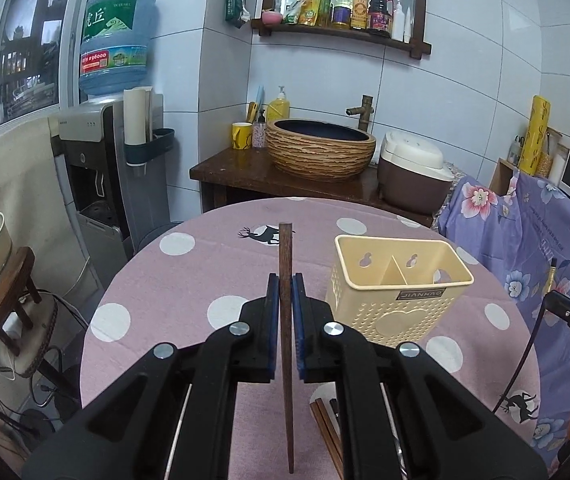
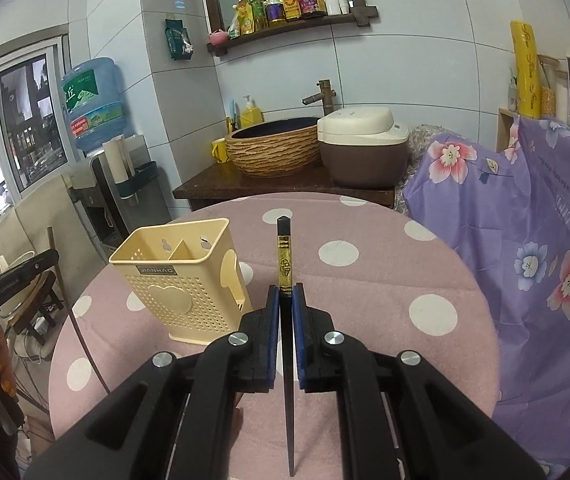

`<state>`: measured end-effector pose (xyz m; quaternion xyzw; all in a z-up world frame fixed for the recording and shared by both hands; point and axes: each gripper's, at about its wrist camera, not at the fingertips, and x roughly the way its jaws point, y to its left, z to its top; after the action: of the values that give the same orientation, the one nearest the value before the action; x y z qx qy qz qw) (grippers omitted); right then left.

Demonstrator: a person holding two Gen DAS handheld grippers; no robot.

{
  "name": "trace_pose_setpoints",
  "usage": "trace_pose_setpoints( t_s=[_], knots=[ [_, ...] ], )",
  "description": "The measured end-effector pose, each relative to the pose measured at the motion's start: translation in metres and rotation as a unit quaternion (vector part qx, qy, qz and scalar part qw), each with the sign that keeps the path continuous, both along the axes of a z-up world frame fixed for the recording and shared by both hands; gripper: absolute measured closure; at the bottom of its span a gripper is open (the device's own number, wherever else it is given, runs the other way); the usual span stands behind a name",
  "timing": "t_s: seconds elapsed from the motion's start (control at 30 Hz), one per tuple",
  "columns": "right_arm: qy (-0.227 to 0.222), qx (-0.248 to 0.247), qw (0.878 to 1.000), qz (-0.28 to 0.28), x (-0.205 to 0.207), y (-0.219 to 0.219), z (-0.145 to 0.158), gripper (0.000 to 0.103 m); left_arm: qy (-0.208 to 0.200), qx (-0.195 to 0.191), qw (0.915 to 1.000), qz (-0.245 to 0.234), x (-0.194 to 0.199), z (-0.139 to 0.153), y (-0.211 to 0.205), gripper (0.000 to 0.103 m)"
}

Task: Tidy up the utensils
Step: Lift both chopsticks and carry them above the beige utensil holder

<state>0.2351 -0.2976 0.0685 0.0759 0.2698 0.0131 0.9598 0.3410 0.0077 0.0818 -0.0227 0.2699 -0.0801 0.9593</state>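
Both jaws are clamped: our left gripper (image 1: 285,280) pinches a brown chopstick (image 1: 285,252), our right gripper (image 2: 285,291) a black chopstick (image 2: 283,256). We see the holder (image 1: 397,292) standing mid-table (image 1: 205,272), more chopsticks (image 1: 327,428) lying at the near edge.

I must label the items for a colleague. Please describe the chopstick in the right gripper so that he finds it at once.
Find the round pink dotted table, then the cream holder on it. Right of it, the right gripper clamps a black chopstick. Its gold printed band sets it apart from the plain brown wooden chopstick.
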Motion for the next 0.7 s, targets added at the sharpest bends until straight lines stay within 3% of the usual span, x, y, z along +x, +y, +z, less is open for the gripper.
trace_pose_setpoints(
  t_s=[0.33, 0.5, 0.7],
  knots=[
    [-0.045, -0.024, 0.999, -0.014, 0.001, 0.003, 0.034, 0.095, -0.042, 0.002, 0.9991, 0.005, 0.004, 0.036, 0.0, 0.096],
    [-0.074, -0.042, 0.996, -0.012, 0.018, 0.008, 0.07, 0.095, -0.084, 0.017, 0.9963, 0.009, 0.011, 0.083, -0.006, 0.096],
    [-0.123, -0.045, 0.991, 0.015, 0.033, 0.028, 0.149, 0.095, -0.123, -0.009, 0.9922, -0.019, 0.015, 0.164, -0.018, 0.096]
  ],
)
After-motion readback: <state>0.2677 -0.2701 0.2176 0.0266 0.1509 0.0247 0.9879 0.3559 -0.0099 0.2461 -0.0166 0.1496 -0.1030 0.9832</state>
